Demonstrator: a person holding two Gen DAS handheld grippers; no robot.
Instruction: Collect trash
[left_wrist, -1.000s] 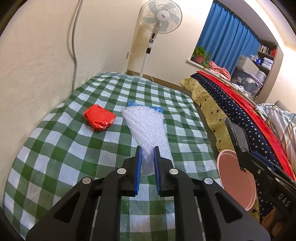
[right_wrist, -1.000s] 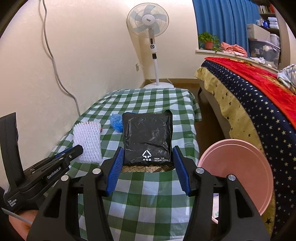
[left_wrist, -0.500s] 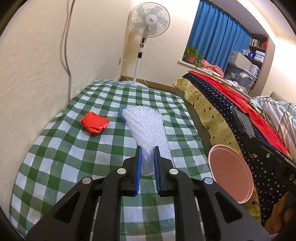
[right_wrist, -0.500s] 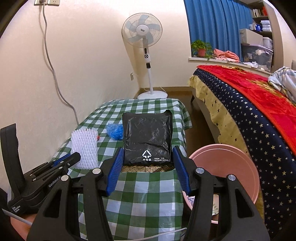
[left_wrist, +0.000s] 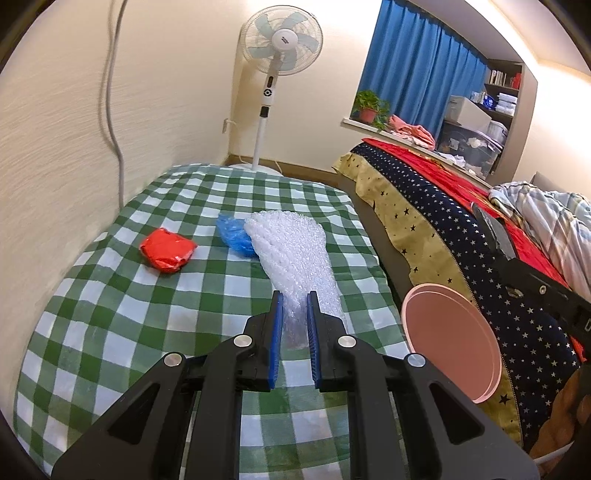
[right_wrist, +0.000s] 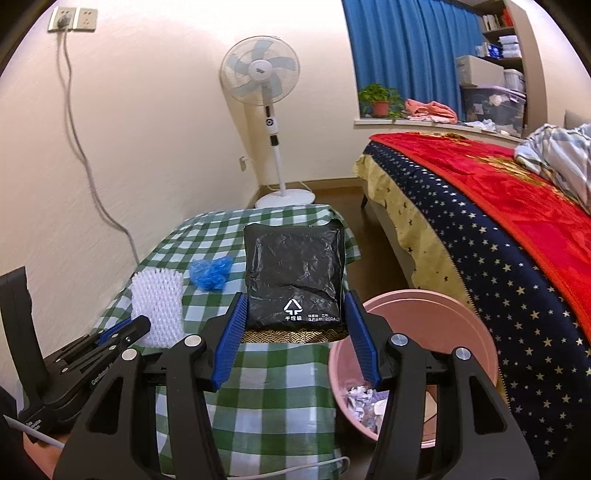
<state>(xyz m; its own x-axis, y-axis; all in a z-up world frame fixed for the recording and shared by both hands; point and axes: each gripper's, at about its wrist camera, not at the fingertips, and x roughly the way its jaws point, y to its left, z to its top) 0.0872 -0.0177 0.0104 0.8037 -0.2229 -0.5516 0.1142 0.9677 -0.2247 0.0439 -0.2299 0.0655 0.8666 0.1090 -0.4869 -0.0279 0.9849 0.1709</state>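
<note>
**Inspector A:** Item one: bubble wrap (left_wrist: 291, 251). Location and grip?

**Inspector B:** Held in the left gripper (left_wrist: 294, 325). The fingers are closed to a narrow gap on its near end. Its long axis runs away from the fingers toward 12 o'clock, the far end fanning out above the checked worktop (left_wrist: 110, 314). Whether that end touches the cloth cannot be told.

**Inspector A:** Item two?

**Inspector B:** Black packet (right_wrist: 294, 280), held in the right gripper (right_wrist: 294, 343). The fingers stand wide, pressed on its two side edges at the near end. It also extends toward 12 o'clock, printed face up.

**Inspector A:** Destination?

**Inspector B:** Pink bin (right_wrist: 480, 332), on the floor between worktop and bed (right_wrist: 498, 229). In the right wrist view it sits at 4 o'clock of the packet, just beside the right finger, with crumpled scraps visible inside. In the left wrist view it lies at 3 o'clock of the bubble wrap, beyond the worktop edge.

**Inspector A:** Nearer hand?

**Inspector B:** The right, in my judgement. The packet needs only a short swing to its right; the wrap must cross the worktop edge.

**Inspector A:** Outstanding items?

**Inspector B:** Red wad (left_wrist: 168, 251) at 10 o'clock of the left fingers and blue wad (left_wrist: 234, 236) at 11 o'clock, the latter touching the wrap's far end. Both lie loose on the worktop, not yet collected.
</note>
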